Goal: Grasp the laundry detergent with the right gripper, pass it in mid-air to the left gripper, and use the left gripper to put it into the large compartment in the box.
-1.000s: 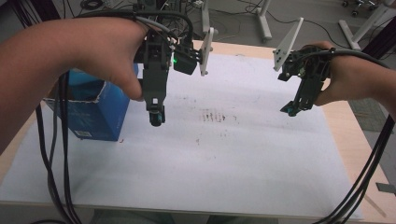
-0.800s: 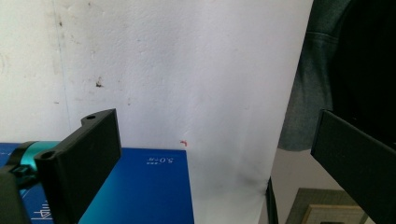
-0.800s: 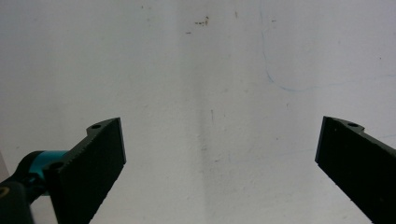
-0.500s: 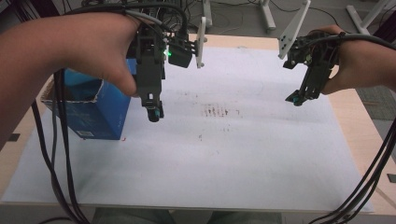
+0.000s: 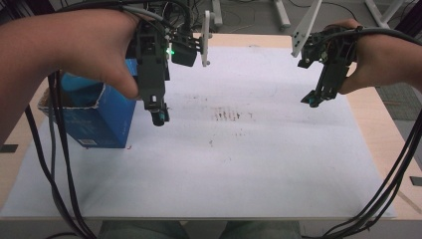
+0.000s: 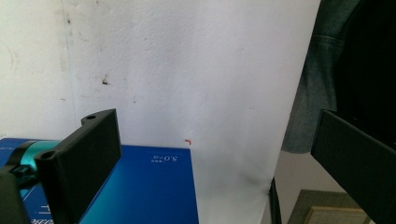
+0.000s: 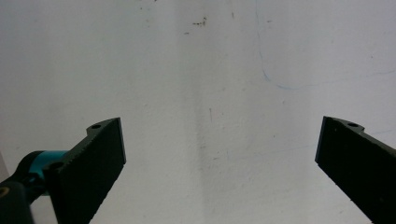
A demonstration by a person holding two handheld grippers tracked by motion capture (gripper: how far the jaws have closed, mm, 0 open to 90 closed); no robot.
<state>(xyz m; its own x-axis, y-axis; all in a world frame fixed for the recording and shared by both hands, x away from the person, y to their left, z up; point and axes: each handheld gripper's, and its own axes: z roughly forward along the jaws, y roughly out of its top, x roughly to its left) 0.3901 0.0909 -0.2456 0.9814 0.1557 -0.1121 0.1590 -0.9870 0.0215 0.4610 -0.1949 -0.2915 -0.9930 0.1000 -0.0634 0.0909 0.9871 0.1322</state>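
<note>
Hovering left gripper (image 5: 159, 117), wide-open black jaws, beside glossy blue cardboard box (image 5: 99, 122).

The box (image 5: 92, 117) is standing on the left part of the sheet (image 5: 239, 164) covering the table (image 5: 373, 124), with the left gripper (image 5: 159, 117) hanging just right of the box and the right gripper (image 5: 312, 101) hanging well right of it.

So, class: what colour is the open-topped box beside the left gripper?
Blue, the box with small white print; the high view shows it best.
</note>
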